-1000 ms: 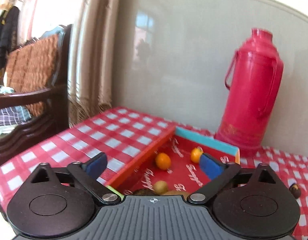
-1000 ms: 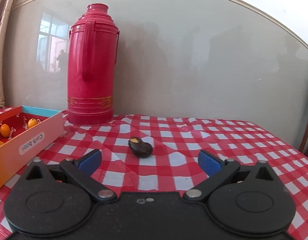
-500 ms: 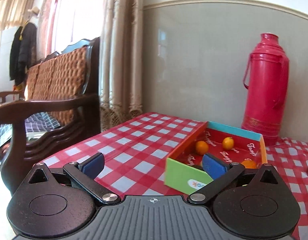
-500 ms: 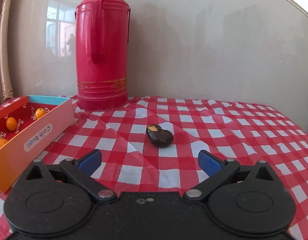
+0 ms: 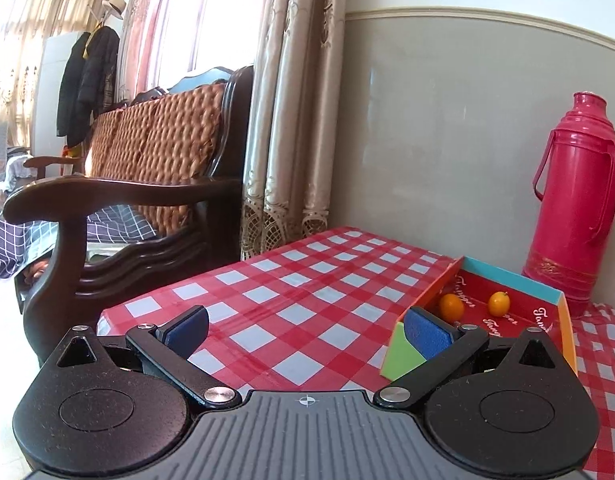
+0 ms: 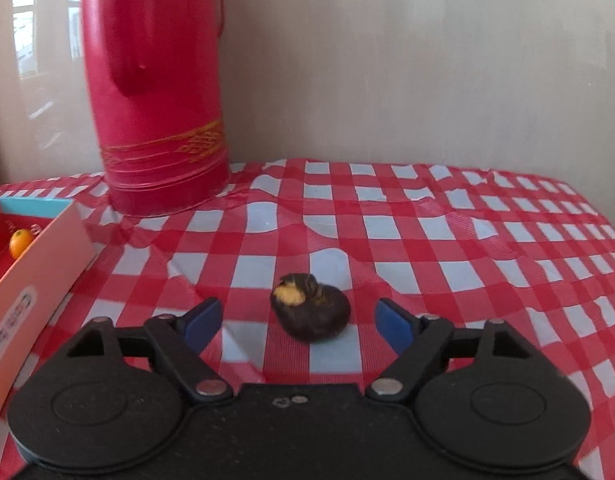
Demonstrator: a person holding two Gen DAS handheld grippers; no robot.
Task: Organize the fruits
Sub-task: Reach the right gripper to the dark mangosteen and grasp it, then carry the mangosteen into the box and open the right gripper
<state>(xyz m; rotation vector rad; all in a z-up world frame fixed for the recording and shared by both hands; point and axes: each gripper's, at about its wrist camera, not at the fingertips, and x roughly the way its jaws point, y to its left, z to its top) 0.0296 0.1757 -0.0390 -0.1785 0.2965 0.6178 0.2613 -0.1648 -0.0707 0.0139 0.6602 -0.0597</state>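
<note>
1. Fruit [image 6: 310, 312], dark and wrinkled with a yellow patch, lies on the checked tablecloth [image 6: 447, 248] between the spread fingers of the right claw [image 6: 296, 325], touching neither pad.
2. Nearer the back edge of the tabletop stands a red flask [image 6: 155, 92].
3. At the left edge sits a cardboard box [image 6: 31, 284] with a small orange [image 6: 20, 239] inside.
4. Left claw [image 5: 305, 330] is spread wide and pinches nothing; its right finger [image 5: 425, 336] is in front of the box's [image 5: 403, 350] near corner, where two oranges [image 5: 451, 307] lie.
</note>
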